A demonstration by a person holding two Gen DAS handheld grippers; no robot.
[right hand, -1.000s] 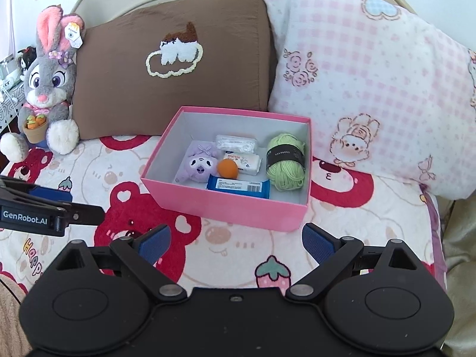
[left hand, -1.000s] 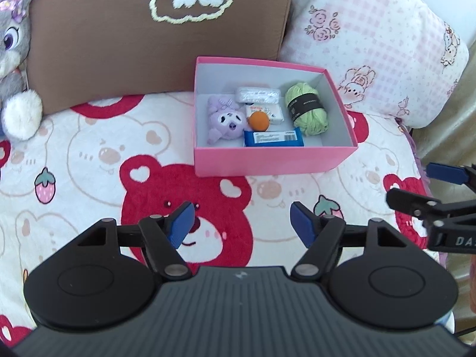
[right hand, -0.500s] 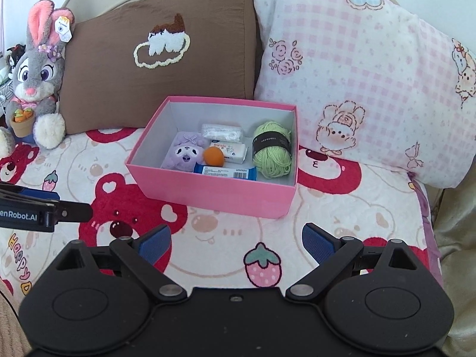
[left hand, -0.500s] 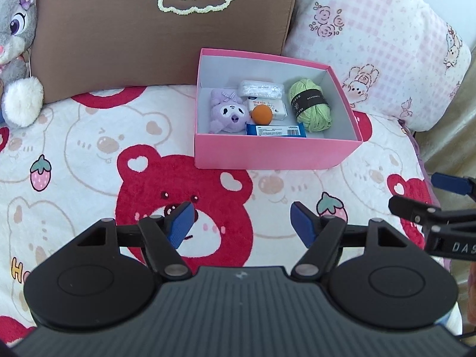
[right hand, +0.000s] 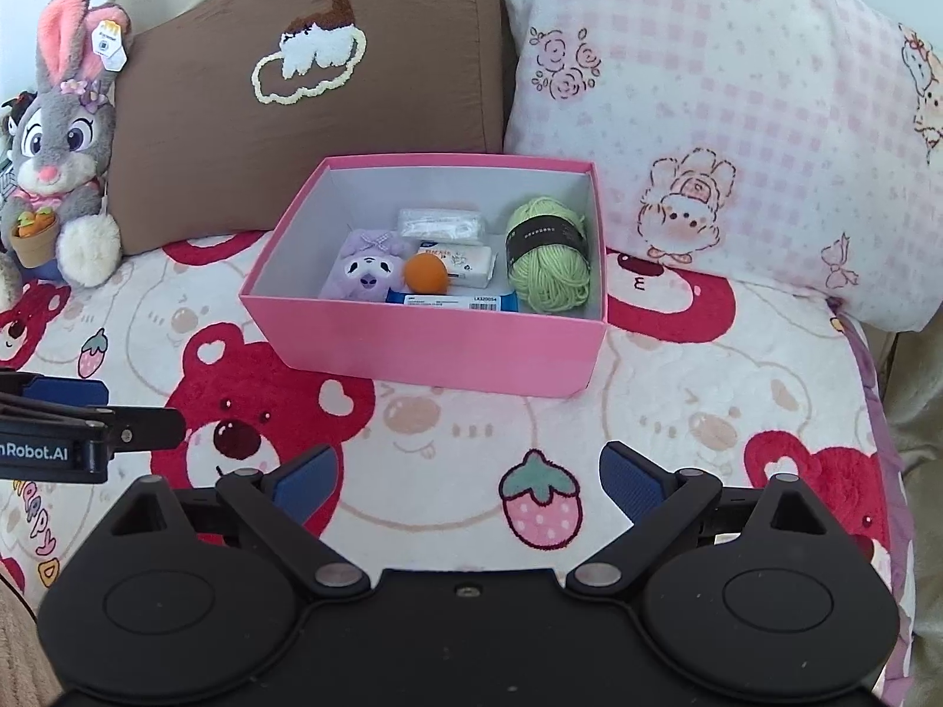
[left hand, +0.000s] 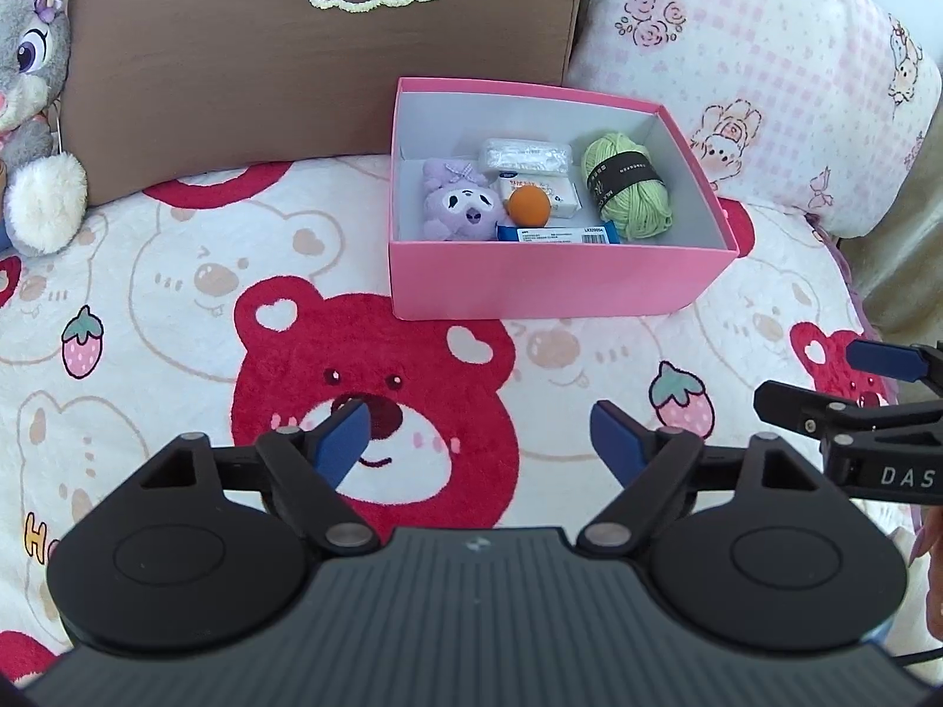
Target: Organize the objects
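A pink box (left hand: 548, 286) (right hand: 436, 347) sits on the bear-print blanket. Inside lie a purple plush (left hand: 457, 209) (right hand: 365, 271), an orange ball (left hand: 529, 206) (right hand: 425, 273), a green yarn ball (left hand: 627, 188) (right hand: 548, 259), a blue packet (left hand: 557, 234) (right hand: 454, 299), a white packet (left hand: 554, 191) (right hand: 462, 259) and a clear wrapped pack (left hand: 524, 154) (right hand: 439, 224). My left gripper (left hand: 480, 442) is open and empty, well short of the box. My right gripper (right hand: 468, 480) is open and empty, also short of the box.
A brown cushion (left hand: 265, 53) (right hand: 306, 100) and a pink checked pillow (left hand: 754, 76) (right hand: 725, 118) lean behind the box. A grey rabbit plush (right hand: 62, 141) (left hand: 29, 94) sits at the far left. The bed's right edge (right hand: 884, 412) drops off.
Both grippers have drawn back a little from the box and shifted; the box now sits slightly farther in both views. Both stay open and empty.
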